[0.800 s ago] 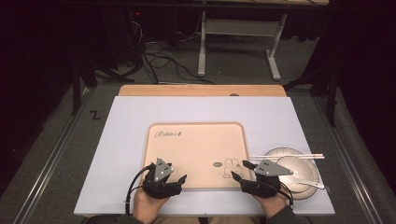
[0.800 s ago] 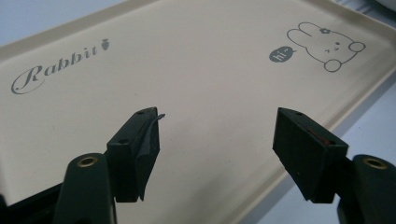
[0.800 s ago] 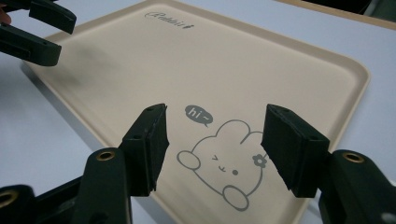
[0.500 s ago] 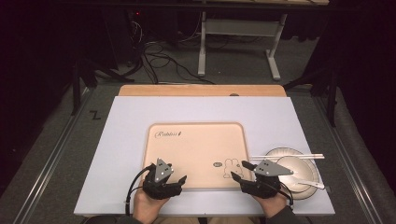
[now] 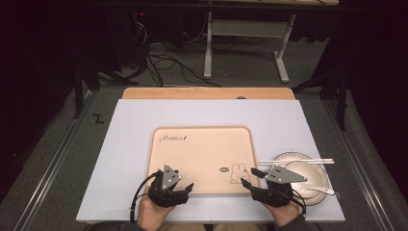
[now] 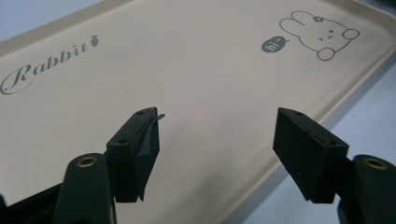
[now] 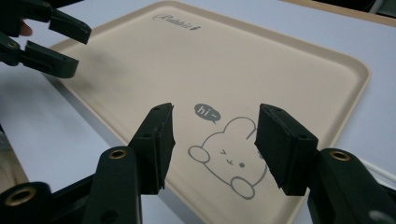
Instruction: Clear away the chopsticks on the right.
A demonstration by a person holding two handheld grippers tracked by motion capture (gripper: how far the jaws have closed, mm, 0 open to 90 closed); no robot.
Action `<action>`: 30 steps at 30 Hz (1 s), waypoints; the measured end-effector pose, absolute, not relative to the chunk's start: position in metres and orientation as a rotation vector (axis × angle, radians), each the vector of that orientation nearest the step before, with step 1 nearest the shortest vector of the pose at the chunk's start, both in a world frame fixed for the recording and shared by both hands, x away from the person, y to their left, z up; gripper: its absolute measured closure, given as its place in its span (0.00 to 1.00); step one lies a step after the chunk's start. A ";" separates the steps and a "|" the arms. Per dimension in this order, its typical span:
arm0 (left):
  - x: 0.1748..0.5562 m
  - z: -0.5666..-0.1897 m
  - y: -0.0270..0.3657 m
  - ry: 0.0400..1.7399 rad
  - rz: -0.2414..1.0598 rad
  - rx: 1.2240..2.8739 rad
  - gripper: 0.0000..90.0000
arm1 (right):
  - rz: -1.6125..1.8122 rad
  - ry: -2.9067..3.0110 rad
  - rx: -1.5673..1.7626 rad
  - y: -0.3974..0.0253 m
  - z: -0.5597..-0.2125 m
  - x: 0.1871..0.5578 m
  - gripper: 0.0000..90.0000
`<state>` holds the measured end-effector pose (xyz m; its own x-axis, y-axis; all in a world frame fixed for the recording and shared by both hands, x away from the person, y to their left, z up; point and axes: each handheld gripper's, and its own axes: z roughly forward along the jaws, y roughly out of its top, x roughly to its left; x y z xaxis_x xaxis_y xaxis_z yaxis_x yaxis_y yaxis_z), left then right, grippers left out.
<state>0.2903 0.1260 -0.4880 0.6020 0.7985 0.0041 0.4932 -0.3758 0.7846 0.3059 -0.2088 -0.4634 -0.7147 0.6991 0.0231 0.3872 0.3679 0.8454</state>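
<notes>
The beige tray [image 5: 204, 144] lies flat at the middle of the white tabletop [image 5: 130, 125], with a "Rabbit" script at its 10 o'clock corner and a rabbit drawing at 5 o'clock. Both claws hang over its near rim with jaws apart, holding nothing: the left claw [image 5: 186, 189] at 7 o'clock, the right claw [image 5: 250, 177] at 5 o'clock over the rabbit. A good grip likely means lowering both evenly onto the raised lip. At the tray's 4 o'clock a grey plate [image 5: 308, 168] carries chopsticks [image 5: 296, 161].
</notes>
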 end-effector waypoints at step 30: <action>0.291 -0.488 0.130 1.015 0.495 2.047 0.35 | 1.331 2.240 1.030 -0.230 -0.441 0.295 0.41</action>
<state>0.2913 0.1296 -0.4876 0.6049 0.7963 0.0011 0.4915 -0.3745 0.7862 0.2948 -0.2303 -0.4407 -0.6805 0.7291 0.0727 0.4126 0.2992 0.8604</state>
